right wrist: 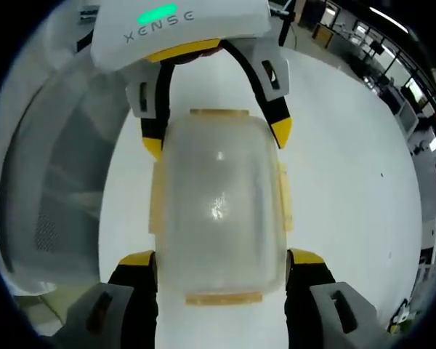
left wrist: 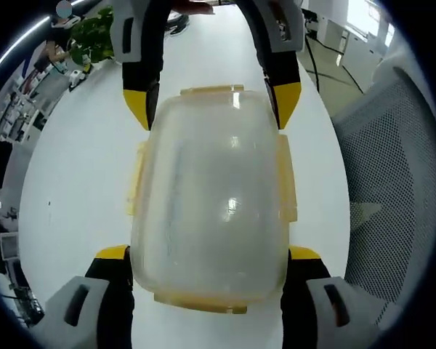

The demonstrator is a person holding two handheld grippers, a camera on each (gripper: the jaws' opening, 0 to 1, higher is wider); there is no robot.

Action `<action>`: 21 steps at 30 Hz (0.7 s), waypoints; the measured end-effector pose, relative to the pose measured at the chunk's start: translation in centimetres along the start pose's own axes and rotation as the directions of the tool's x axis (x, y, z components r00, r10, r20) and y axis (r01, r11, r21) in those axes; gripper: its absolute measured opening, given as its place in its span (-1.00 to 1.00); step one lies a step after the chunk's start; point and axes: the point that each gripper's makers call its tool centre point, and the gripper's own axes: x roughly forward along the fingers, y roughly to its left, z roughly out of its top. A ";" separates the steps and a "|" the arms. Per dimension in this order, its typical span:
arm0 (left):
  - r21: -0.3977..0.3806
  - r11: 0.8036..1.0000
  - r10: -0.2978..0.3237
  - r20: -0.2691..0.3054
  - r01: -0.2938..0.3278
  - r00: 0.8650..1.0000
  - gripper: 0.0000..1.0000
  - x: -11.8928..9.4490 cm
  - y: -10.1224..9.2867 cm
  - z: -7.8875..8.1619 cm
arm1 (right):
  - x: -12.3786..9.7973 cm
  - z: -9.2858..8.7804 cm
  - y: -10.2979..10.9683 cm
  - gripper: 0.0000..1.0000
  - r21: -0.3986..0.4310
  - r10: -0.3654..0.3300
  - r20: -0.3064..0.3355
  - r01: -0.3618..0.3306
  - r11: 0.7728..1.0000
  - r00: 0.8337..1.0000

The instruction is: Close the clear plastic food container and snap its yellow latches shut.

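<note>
Clear plastic container (left wrist: 211,196) sits lid-on mid white desk (left wrist: 80,167), near its edge by a mesh chair (left wrist: 392,174); yellow latches (left wrist: 287,178) visible on all four sides; left gripper (left wrist: 209,254) and right gripper (right wrist: 221,258) jaws spread, straddling opposite ends, contact unclear.

Clear container (left wrist: 211,196) – lid on, yellow latches (left wrist: 287,178) out.

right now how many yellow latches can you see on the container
4. On the clear container: far-end latch by the right gripper, near-end latch by the left gripper, and side latches and. None looks hidden.
</note>
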 end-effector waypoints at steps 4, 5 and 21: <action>-0.005 1.000 0.001 -0.001 -0.001 1.000 0.69 -0.3 -0.1 -0.9 | 0.3 0.8 0.1 0.42 -0.004 0.001 0.002 -0.001 1.000 1.000; -0.005 1.000 0.002 -0.002 -0.002 1.000 0.69 -0.4 -0.1 -1.0 | 0.4 1.0 0.1 0.42 -0.004 0.001 0.001 -0.001 1.000 1.000; -0.011 1.000 0.005 0.005 -0.005 1.000 0.69 -1.2 -0.4 -3.0 | 1.1 3.0 0.5 0.43 -0.003 -0.004 -0.014 0.004 1.000 1.000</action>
